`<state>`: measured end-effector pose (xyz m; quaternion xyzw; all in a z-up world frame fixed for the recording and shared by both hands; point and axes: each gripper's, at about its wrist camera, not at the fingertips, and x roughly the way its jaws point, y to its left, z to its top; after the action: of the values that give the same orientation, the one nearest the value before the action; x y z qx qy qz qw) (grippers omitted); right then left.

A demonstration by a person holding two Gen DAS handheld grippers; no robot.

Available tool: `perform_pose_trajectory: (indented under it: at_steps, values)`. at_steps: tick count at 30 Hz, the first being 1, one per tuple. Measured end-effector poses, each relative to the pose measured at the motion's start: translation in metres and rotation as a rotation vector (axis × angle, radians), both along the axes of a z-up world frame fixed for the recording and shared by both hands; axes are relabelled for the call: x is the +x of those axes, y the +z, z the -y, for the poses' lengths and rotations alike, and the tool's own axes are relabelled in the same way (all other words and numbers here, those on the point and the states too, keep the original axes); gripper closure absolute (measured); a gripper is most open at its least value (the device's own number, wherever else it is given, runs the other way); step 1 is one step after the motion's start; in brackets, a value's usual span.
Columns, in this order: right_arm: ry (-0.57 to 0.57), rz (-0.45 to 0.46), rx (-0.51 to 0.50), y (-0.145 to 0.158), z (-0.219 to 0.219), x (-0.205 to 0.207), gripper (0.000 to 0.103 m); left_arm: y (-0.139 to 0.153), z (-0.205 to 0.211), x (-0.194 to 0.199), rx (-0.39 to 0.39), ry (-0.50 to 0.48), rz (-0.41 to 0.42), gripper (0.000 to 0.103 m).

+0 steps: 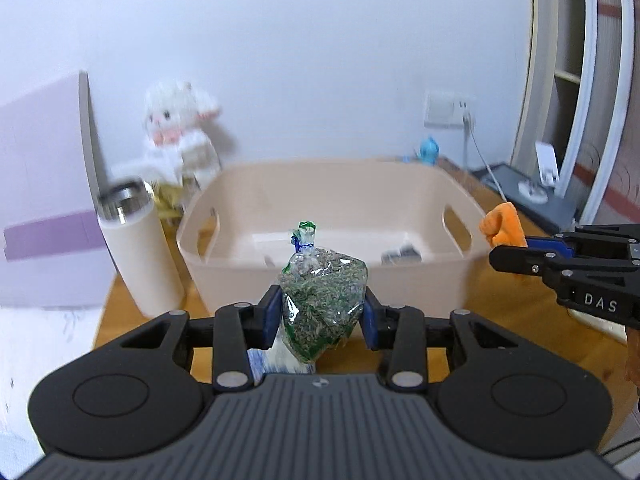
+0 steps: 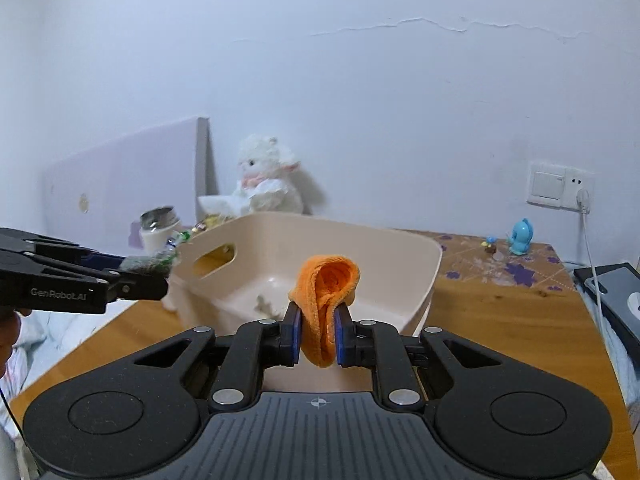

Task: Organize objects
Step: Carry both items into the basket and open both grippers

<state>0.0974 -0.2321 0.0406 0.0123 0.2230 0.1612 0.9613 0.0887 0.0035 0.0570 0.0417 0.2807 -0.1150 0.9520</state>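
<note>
My left gripper (image 1: 320, 316) is shut on a clear bag of green dried herbs (image 1: 320, 296) and holds it in front of the beige plastic bin (image 1: 320, 176). My right gripper (image 2: 317, 330) is shut on an orange cloth (image 2: 328, 284) and holds it above the near rim of the bin (image 2: 344, 224). In the left wrist view the right gripper (image 1: 504, 254) with the orange cloth (image 1: 502, 226) hangs to the right of the bin. In the right wrist view the left gripper (image 2: 152, 270) with the herb bag (image 2: 150, 262) is at the bin's left side. A few small items lie inside the bin.
A cream thermos (image 1: 136, 248) stands left of the bin, beside a purple-white box (image 1: 44, 192). A white plush lamb (image 1: 180, 132) sits against the wall. A blue toy figure (image 2: 522, 236) stands at the wooden table's (image 2: 500, 312) back right. A socket with a cable (image 2: 560, 188) is on the wall.
</note>
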Motion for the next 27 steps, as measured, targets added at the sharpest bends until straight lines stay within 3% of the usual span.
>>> perform_pose_trajectory:
  at_steps: [9,12,17,23,24,26,27]
  values:
    - [-0.076,-0.1,0.031,-0.011,-0.011,0.052,0.086,0.018,0.012,0.059,0.023,0.037,0.038,0.061]
    - [-0.09,-0.129,0.016,-0.019,-0.018,0.066,0.085,0.007,0.018,0.082,0.03,0.048,-0.01,0.061]
    - [-0.111,-0.171,-0.001,-0.03,-0.025,0.078,0.072,-0.018,0.028,0.108,0.07,0.072,-0.069,0.061]
    - [-0.129,-0.13,-0.019,-0.022,-0.028,0.069,0.024,-0.034,0.026,0.119,0.07,0.08,-0.129,0.057]
    - [-0.131,-0.116,-0.018,-0.019,-0.028,0.066,0.022,-0.034,0.024,0.118,0.064,0.085,-0.128,0.055]
    - [-0.127,-0.099,-0.016,-0.014,-0.026,0.059,0.002,-0.031,0.02,0.114,0.061,0.099,-0.126,0.034]
    - [-0.122,-0.088,-0.015,-0.011,-0.025,0.054,0.0,-0.029,0.018,0.11,0.055,0.102,-0.118,0.029]
